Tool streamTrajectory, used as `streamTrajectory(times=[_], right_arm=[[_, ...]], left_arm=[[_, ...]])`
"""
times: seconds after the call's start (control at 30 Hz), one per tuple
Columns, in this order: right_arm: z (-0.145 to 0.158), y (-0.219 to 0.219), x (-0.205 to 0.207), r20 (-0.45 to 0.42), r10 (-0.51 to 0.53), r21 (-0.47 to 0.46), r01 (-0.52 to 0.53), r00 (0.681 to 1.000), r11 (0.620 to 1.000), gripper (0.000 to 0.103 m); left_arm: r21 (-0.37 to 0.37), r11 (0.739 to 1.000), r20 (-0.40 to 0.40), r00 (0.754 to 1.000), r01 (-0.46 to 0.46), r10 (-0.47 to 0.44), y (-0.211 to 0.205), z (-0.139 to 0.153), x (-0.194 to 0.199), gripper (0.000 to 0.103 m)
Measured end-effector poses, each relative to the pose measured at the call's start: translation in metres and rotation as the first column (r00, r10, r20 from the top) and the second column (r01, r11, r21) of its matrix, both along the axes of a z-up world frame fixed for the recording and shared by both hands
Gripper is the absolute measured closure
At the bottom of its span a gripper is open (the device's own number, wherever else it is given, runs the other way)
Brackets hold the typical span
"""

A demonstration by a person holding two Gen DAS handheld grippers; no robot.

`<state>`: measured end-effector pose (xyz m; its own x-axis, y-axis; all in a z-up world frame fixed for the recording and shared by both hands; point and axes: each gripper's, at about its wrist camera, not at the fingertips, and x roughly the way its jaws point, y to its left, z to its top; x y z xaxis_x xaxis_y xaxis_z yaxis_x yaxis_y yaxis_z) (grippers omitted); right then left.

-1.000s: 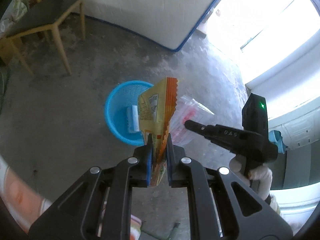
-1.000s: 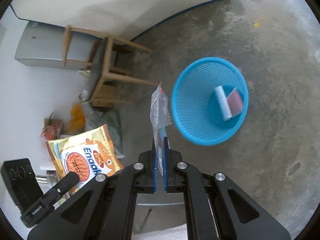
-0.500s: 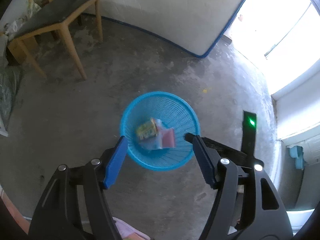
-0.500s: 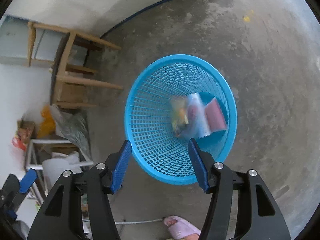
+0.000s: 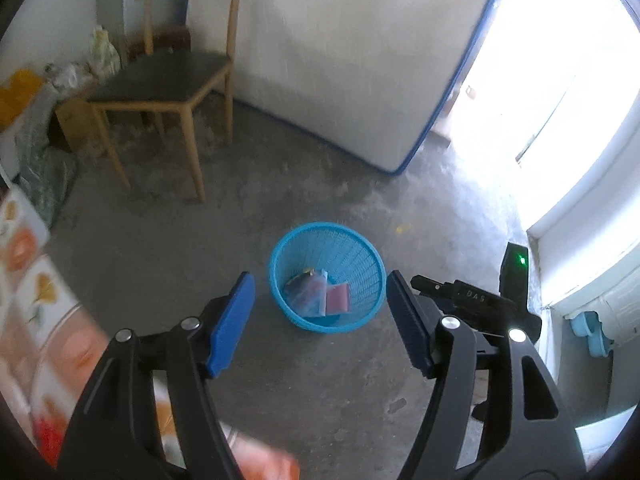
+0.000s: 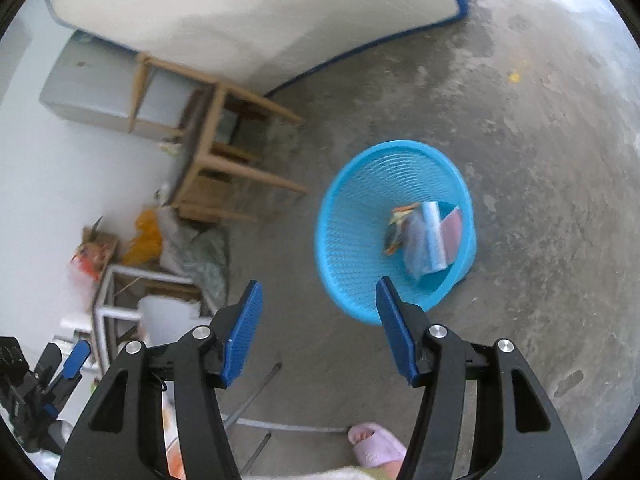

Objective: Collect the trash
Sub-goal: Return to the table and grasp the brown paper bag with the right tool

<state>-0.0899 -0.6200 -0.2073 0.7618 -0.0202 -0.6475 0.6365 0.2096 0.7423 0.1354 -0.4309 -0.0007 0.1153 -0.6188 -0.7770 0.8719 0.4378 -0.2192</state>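
My left gripper (image 5: pixel 320 316), black-armed with blue ribbed pads, stood wide apart with nothing between its jaws; they had just been opening further. My right gripper (image 6: pixel 318 330), the same build, also gaped empty, having opened within the last moment and then settled.

The round bright-blue plastic mesh basket (image 5: pixel 360 256) sat on the bare grey concrete floor (image 5: pixel 160 248), ahead of and below both tools. Inside it lay the trash: an orange-and-yellow snack wrapper (image 6: pixel 396 228) leaning against the wall, a crumpled clear plastic bag (image 6: pixel 416 252) over the middle, a pale-blue rolled packet (image 6: pixel 434 236) beside it, and a flat dull-pink packet (image 6: pixel 452 236) at the far side. All four were touching or overlapping one another.

From the left wrist I could see the right tool's black body (image 5: pixel 472 300) just right of the basket. A wooden chair with a dark seat (image 5: pixel 160 80) stood well apart, near the white blue-edged mattress (image 5: pixel 340 48) propped upright. A lilac slipper (image 6: pixel 376 446) showed at the bottom edge of the right view.
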Motion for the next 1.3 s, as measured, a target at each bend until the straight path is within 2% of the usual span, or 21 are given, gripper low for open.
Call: streamTrajectory(times=[0.1,0.3,0.43,0.5,0.57,0.63,0.67,0.73,0.9,1.07,1.17,1.2,1.3], right_arm=[[0.037,0.027,-0.002,0.018,0.072,-0.047,-0.071,0.997,0.996,0.04],[0.093,0.08,0.015,0.067,0.206,-0.094,-0.199,0.976,0.975,0.038],[0.125,0.121,0.043,0.084,0.333,-0.139,-0.319,0.939,0.937,0.038],[0.137,0.143,0.061,0.076,0.407,-0.16,-0.392,0.91,0.906,0.038],[0.152,0.171,0.084,0.092,0.496,-0.17,-0.477,0.864,0.863,0.038],[0.164,0.198,0.106,0.105,0.576,-0.183,-0.554,0.811,0.812,0.038],[0.17,0.21,0.116,0.109,0.605,-0.185,-0.582,0.789,0.792,0.038],[0.177,0.239,0.141,0.125,0.679,-0.178,-0.657,0.724,0.733,0.038],[0.186,0.296,0.195,0.112,0.79,-0.138,-0.778,0.603,0.613,0.038],[0.195,0.337,0.24,0.071,0.841,-0.117,-0.833,0.537,0.541,0.038],[0.195,0.351,0.261,0.054,0.855,-0.085,-0.851,0.516,0.519,0.038],[0.195,0.355,0.265,0.048,0.859,-0.083,-0.855,0.51,0.512,0.038],[0.196,0.368,0.282,0.025,0.869,-0.08,-0.866,0.493,0.494,0.038]], left_arm=[[-0.038,0.999,0.064,0.997,-0.033,0.035,0.053,0.031,-0.014,0.033],[-0.075,0.985,0.133,0.978,-0.153,0.162,0.149,0.061,-0.019,0.03],[-0.106,0.953,0.136,0.945,-0.284,0.296,0.232,0.072,-0.014,0.03],[-0.111,0.93,0.153,0.918,-0.351,0.365,0.269,0.074,-0.012,0.03],[-0.111,0.894,0.16,0.88,-0.434,0.447,0.31,0.072,-0.01,0.03],[-0.116,0.867,0.162,0.851,-0.485,0.499,0.34,0.069,-0.008,0.03],[-0.113,0.85,0.157,0.836,-0.514,0.526,0.354,0.066,-0.007,0.03],[-0.122,0.822,0.126,0.813,-0.557,0.569,0.379,0.061,-0.005,0.03],[-0.149,0.756,0.078,0.755,-0.637,0.651,0.43,0.054,0.002,0.03],[-0.18,0.668,0.039,0.673,-0.722,0.739,0.488,0.06,0.023,0.03],[-0.174,0.62,-0.02,0.632,-0.765,0.775,0.523,0.055,0.048,0.03],[-0.161,0.611,-0.022,0.621,-0.775,0.783,0.531,0.051,0.057,0.03],[-0.122,0.624,0.003,0.629,-0.772,0.778,0.545,0.038,0.081,0.03]])
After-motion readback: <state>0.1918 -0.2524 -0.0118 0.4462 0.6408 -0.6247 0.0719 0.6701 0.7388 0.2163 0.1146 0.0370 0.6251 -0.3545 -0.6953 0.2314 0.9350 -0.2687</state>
